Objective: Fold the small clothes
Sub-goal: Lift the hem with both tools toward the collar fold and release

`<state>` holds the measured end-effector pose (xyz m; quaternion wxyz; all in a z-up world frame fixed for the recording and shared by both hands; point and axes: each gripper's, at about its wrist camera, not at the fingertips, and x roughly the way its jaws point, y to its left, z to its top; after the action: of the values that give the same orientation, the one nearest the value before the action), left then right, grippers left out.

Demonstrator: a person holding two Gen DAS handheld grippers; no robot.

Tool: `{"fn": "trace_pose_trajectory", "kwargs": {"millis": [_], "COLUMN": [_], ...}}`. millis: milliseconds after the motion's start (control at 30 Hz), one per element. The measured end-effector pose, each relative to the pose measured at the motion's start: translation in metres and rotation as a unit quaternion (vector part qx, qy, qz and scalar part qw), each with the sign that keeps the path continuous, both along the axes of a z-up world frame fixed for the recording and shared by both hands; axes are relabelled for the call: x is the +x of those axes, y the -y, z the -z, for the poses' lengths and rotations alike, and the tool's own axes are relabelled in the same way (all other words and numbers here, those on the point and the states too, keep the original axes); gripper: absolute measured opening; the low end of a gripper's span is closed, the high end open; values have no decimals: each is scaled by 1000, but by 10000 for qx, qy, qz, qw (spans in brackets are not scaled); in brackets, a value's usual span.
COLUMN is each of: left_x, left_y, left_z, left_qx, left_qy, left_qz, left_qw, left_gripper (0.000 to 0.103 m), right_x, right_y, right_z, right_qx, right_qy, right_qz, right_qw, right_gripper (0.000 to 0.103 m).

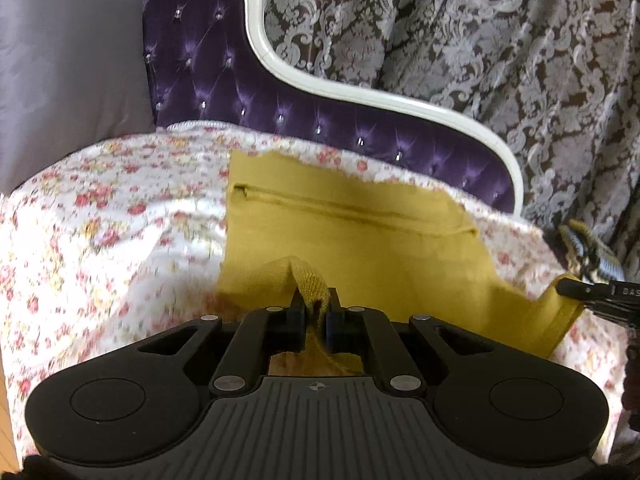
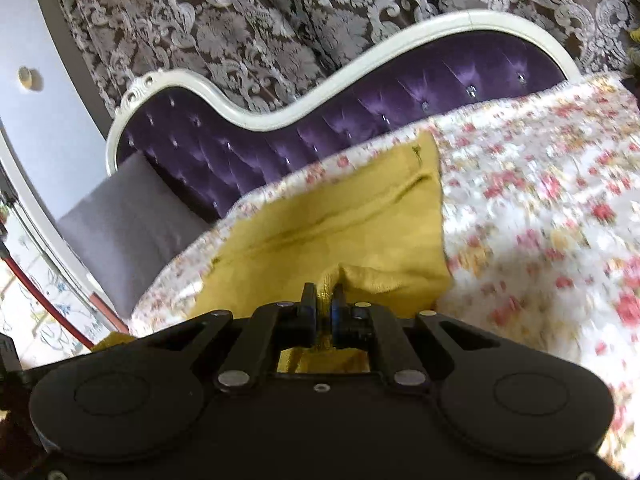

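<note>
A small mustard-yellow garment (image 1: 352, 240) lies spread on the floral bedspread (image 1: 100, 220), with a dark seam line across it. My left gripper (image 1: 314, 306) is shut on a pinched fold of the garment's near edge. My right gripper (image 2: 324, 296) is shut on another fold of the same garment (image 2: 340, 224) at its near edge. The right gripper's black tip (image 1: 576, 288) shows at the right edge of the left wrist view, holding the garment's right corner.
A purple tufted headboard (image 1: 224, 80) with a white frame stands behind the bed. A grey pillow (image 1: 60, 72) leans at the left; it also shows in the right wrist view (image 2: 128, 224). A patterned curtain (image 1: 500, 40) hangs behind. The bedspread (image 2: 540, 200) extends to the right.
</note>
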<state>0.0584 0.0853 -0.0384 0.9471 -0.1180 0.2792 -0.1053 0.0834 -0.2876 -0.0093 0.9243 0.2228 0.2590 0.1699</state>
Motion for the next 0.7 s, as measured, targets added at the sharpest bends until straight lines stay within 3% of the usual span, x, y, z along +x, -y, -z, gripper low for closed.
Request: {"fn": "trace_pose_trajectory", "kwargs": {"millis": [233, 433, 567, 700], "left_x": [44, 110, 167, 218], "left_y": [-7, -12, -14, 0], "left_z": [-26, -44, -40, -27], "left_qx": [-15, 195, 14, -31], "left_qy": [373, 723, 661, 349], "left_qz": [47, 37, 28, -66], "left_qw": [9993, 9972, 9978, 9994], "left_gripper": [8, 8, 8, 8], "right_x": [45, 109, 163, 213], "right_y": [3, 15, 21, 23], "right_z": [-27, -37, -30, -13], "right_qx": [-49, -216, -304, -358], "right_qy": [424, 637, 554, 305], "right_qz": [29, 281, 532, 689], "right_qw": [9991, 9973, 9966, 9965], "right_gripper": [13, 13, 13, 13]}}
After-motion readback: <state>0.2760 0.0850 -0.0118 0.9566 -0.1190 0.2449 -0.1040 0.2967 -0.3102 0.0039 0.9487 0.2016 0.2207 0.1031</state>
